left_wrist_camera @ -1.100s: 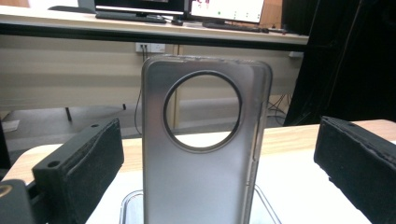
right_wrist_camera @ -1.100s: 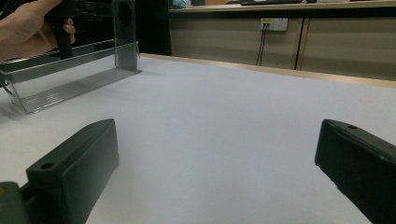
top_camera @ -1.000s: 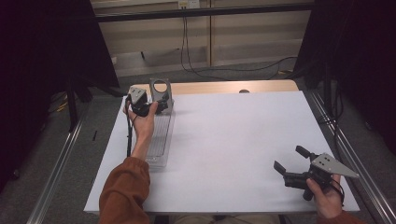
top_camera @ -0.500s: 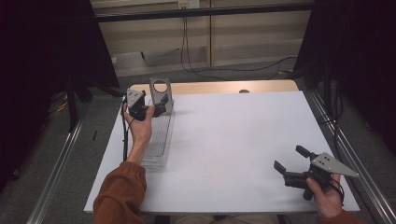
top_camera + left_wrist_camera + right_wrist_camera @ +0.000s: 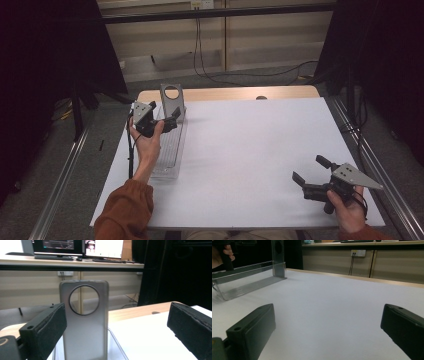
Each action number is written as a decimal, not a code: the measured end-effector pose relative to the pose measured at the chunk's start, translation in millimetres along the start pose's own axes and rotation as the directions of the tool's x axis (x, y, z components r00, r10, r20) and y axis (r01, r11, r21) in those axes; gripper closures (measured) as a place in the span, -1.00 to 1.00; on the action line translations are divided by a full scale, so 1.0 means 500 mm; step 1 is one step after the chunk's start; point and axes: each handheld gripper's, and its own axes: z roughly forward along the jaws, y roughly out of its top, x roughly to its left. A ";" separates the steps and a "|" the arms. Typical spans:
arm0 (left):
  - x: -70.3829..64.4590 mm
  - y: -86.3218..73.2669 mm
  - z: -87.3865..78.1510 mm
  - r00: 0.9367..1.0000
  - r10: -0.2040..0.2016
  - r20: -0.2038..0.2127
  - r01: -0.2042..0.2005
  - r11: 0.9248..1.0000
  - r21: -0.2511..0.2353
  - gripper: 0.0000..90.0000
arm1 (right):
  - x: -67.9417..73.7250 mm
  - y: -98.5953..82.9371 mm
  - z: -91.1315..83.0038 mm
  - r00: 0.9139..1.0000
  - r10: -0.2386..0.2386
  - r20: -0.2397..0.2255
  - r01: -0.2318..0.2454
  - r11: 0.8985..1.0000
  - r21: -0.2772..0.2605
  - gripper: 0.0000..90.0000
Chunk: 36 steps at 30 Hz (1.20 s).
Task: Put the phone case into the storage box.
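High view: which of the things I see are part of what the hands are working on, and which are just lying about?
In the job:
- clear tray, lying on the table
- grey plate with a round hole, upright at the tray's far end
- left claw, open, at that plate

Lying about:
- right claw, open, apart near the table's right edge
- cables on the floor beyond the table

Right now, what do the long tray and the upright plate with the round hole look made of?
The tray looks like clear plastic: the white table shows through its ribbed floor. The upright plate looks like brushed grey metal, with a dull, even sheen, though grey plastic can't be excluded.
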 end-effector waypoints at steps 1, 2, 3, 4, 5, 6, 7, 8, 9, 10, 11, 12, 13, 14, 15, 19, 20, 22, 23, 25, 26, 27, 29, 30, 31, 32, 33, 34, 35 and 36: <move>-0.002 0.000 -0.004 1.000 0.003 0.010 -0.003 1.000 -0.004 -0.94 | 0.001 0.001 -0.001 1.000 0.003 0.002 -0.003 1.000 -0.001 -1.00; -0.007 0.001 -0.006 1.000 -0.002 0.016 0.002 1.000 -0.005 -0.94 | 0.001 0.001 0.000 1.000 0.004 0.005 -0.004 1.000 -0.005 -1.00; -0.007 0.003 -0.012 1.000 0.012 0.021 -0.012 1.000 0.003 -0.94 | 0.001 0.001 -0.001 1.000 0.004 0.007 -0.004 1.000 -0.005 -1.00; -0.010 0.004 -0.016 1.000 0.007 0.022 -0.007 1.000 -0.006 -0.94 | 0.002 0.002 0.000 1.000 0.010 0.012 -0.010 1.000 -0.010 -1.00; -0.012 0.005 -0.021 1.000 0.009 0.026 -0.009 1.000 -0.008 -0.94 | 0.002 0.002 0.000 1.000 0.009 0.013 -0.009 1.000 -0.010 -1.00; -0.013 0.005 -0.024 1.000 0.011 0.029 -0.011 1.000 -0.011 -0.94 | 0.002 0.002 0.000 1.000 0.010 0.013 -0.010 1.000 -0.009 -1.00; -0.016 0.006 -0.028 0.999 0.007 0.033 -0.006 1.000 -0.015 -0.94 | 0.002 0.002 0.000 1.000 0.012 0.013 -0.012 1.000 -0.009 -1.00; -0.017 0.005 -0.031 0.999 0.002 0.040 -0.001 1.000 -0.015 -0.94 | 0.001 0.002 0.000 1.000 0.011 0.013 -0.011 1.000 -0.010 -1.00; -0.018 0.005 -0.035 0.999 0.005 0.041 -0.005 1.000 -0.013 -0.94 | 0.002 0.002 0.001 1.000 0.011 0.013 -0.011 1.000 -0.010 -1.00; -0.019 0.004 -0.040 0.999 0.015 0.040 -0.015 1.000 -0.002 -0.94 | 0.001 0.002 0.000 1.000 0.008 0.011 -0.008 1.000 -0.008 -1.00; -0.018 0.003 -0.044 0.999 0.015 0.047 -0.015 1.000 -0.009 -0.94 | 0.002 0.002 0.000 1.000 0.006 0.009 -0.006 1.000 -0.007 -1.00; -0.021 0.002 -0.046 0.998 -0.003 0.057 0.004 1.000 -0.015 -0.94 | 0.002 0.002 0.000 1.000 0.007 0.010 -0.006 1.000 -0.008 -1.00; -0.021 0.002 -0.050 0.998 0.001 0.058 -0.001 1.000 -0.009 -0.94 | 0.002 0.002 0.000 1.000 0.005 0.008 -0.005 1.000 -0.009 -1.00; -0.021 0.002 -0.055 0.998 0.012 0.058 -0.011 1.000 -0.013 -0.93 | 0.001 0.002 0.000 1.000 0.004 0.009 -0.003 1.000 -0.009 -1.00; -0.022 0.001 -0.057 0.998 0.013 0.058 -0.012 1.000 -0.020 -0.92 | 0.001 0.002 0.000 1.000 0.003 0.011 -0.003 1.000 -0.011 -1.00; -0.020 -0.001 -0.068 0.997 0.007 0.077 -0.006 1.000 -0.018 -0.88 | 0.000 0.003 0.000 1.000 -0.001 0.009 0.001 1.000 -0.010 -1.00; -0.022 -0.001 -0.073 0.997 0.012 0.071 -0.011 1.000 -0.019 -0.88 | 0.000 0.003 0.000 1.000 -0.001 0.009 0.001 1.000 -0.010 -1.00; -0.024 0.001 -0.079 0.996 0.019 0.086 -0.017 0.999 -0.027 -0.88 | 0.001 0.003 0.001 1.000 0.007 0.012 -0.007 1.000 -0.011 -1.00; -0.024 0.002 -0.085 0.996 0.020 0.090 -0.017 0.999 -0.032 -0.88 | 0.001 0.003 0.000 1.000 0.008 0.013 -0.008 1.000 -0.011 -1.00; -0.027 0.003 -0.092 0.996 0.021 0.090 -0.018 0.999 -0.032 -0.90 | 0.000 0.003 0.000 1.000 -0.001 0.010 0.001 1.000 -0.010 -1.00; -0.030 0.002 -0.097 0.995 0.025 0.092 -0.022 0.999 -0.041 -0.91 | 0.000 0.003 0.000 1.000 -0.001 0.010 0.001 1.000 -0.010 -1.00; -0.031 0.001 -0.101 0.996 0.026 0.084 -0.022 0.999 -0.048 -0.91 | 0.000 0.003 0.000 1.000 0.001 0.011 -0.001 1.000 -0.010 -1.00; -0.034 -0.002 -0.112 0.997 0.029 0.072 -0.025 0.998 -0.057 -0.93 | 0.001 0.003 0.000 1.000 0.005 0.011 -0.005 1.000 -0.010 -1.00; -0.034 -0.003 -0.117 0.996 0.034 0.080 -0.029 0.998 -0.058 -0.93 | 0.001 0.003 0.000 1.000 0.002 0.007 -0.002 1.000 -0.007 -1.00; -0.033 -0.004 -0.121 0.996 0.032 0.078 -0.027 0.998 -0.064 -0.93 | 0.001 0.003 0.000 1.000 0.003 0.008 -0.003 1.000 -0.007 -1.00; -0.032 -0.004 -0.127 0.996 0.033 0.079 -0.028 0.998 -0.059 -0.93 | 0.001 0.003 0.000 1.000 0.002 0.008 -0.002 1.000 -0.007 -1.00; -0.032 -0.005 -0.130 0.996 0.039 0.080 -0.034 0.998 -0.056 -0.93 | 0.001 0.003 0.000 1.000 0.002 0.012 -0.002 1.000 -0.010 -1.00; -0.032 -0.007 -0.135 0.997 0.035 0.075 -0.030 0.998 -0.063 -0.93 | 0.001 0.003 0.000 1.000 -0.001 0.013 0.001 1.000 -0.010 -1.00; -0.031 -0.009 -0.140 0.996 0.034 0.079 -0.029 0.998 -0.064 -0.93 | 0.000 0.003 0.000 1.000 -0.001 0.013 0.001 1.000 -0.010 -1.00; -0.031 -0.011 -0.145 0.996 0.027 0.080 -0.022 0.998 -0.063 -0.93 | 0.001 0.003 0.000 1.000 0.007 0.018 -0.007 1.000 -0.012 -1.00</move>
